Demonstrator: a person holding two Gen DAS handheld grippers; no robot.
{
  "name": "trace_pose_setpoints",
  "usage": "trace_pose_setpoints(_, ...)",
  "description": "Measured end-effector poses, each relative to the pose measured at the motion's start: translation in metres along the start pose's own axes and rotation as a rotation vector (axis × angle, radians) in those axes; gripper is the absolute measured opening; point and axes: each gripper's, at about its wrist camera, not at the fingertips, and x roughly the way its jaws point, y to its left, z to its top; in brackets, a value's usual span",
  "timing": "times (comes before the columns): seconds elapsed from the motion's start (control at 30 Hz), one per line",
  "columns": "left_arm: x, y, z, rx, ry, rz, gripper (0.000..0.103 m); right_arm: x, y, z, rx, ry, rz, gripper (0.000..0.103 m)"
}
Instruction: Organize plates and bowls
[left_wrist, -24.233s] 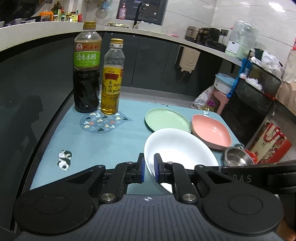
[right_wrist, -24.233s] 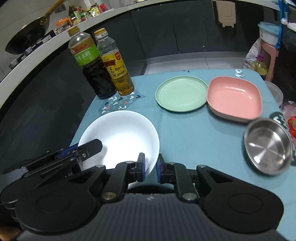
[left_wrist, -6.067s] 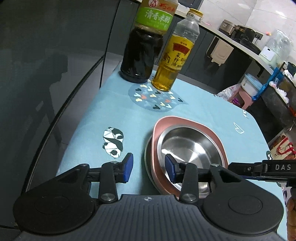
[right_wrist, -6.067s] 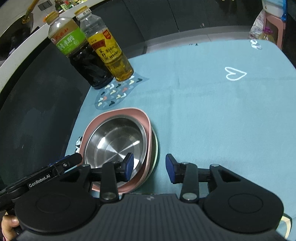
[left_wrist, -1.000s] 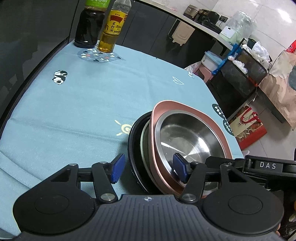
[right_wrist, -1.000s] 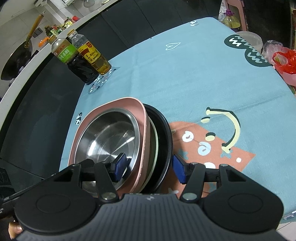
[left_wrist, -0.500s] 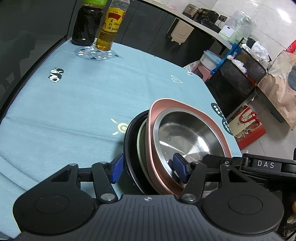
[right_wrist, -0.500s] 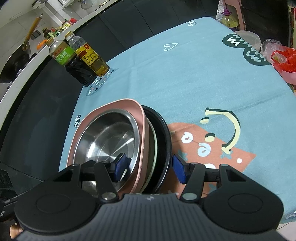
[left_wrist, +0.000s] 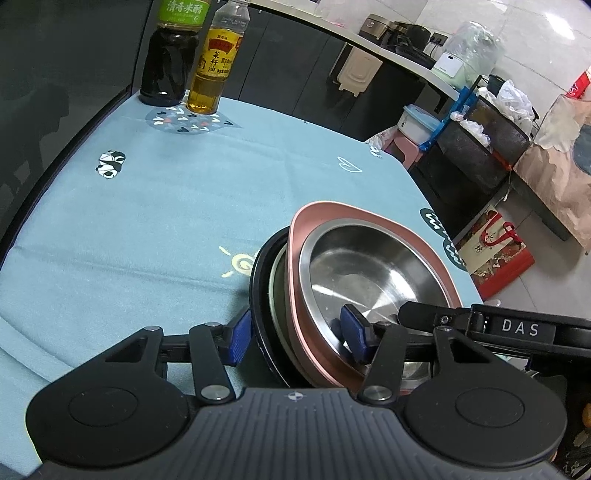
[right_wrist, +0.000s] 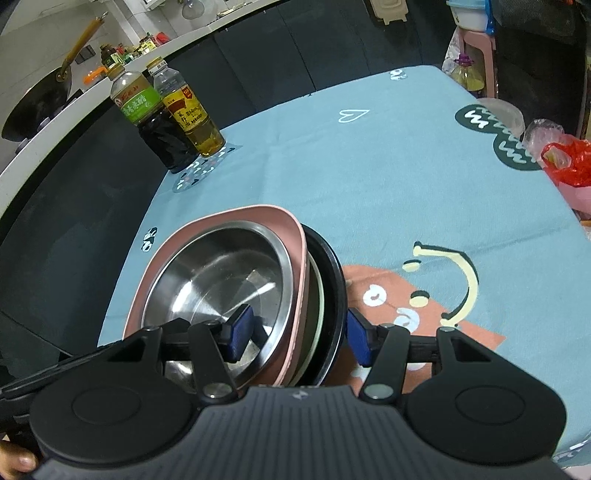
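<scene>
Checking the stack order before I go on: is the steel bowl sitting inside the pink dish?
Yes, the steel bowl nests inside the pink dish, whose rim shows all around it in the right wrist view.

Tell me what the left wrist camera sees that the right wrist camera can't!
Only the left wrist view shows the red gift bag on the floor and a sun drawing on the cloth. Only the right wrist view shows the wok and a red plastic bag. Both show the stack of dishes, the two bottles, and a gripper straddling the stack's rim.
</scene>
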Motion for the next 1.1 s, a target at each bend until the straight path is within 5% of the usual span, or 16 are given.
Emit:
trace_pose_setpoints(0.43,0.004,-0.006,0.022,0.03,-0.06,0.009,0.049,0.002,0.007,0.022,-0.011,-0.042,0.007,0.052)
trace_pose_setpoints(1.1,0.054,-0.008,0.103,0.018,-0.115,-0.004,0.049,0.038,0.003,0.104,0.013,-0.098,0.018,0.052)
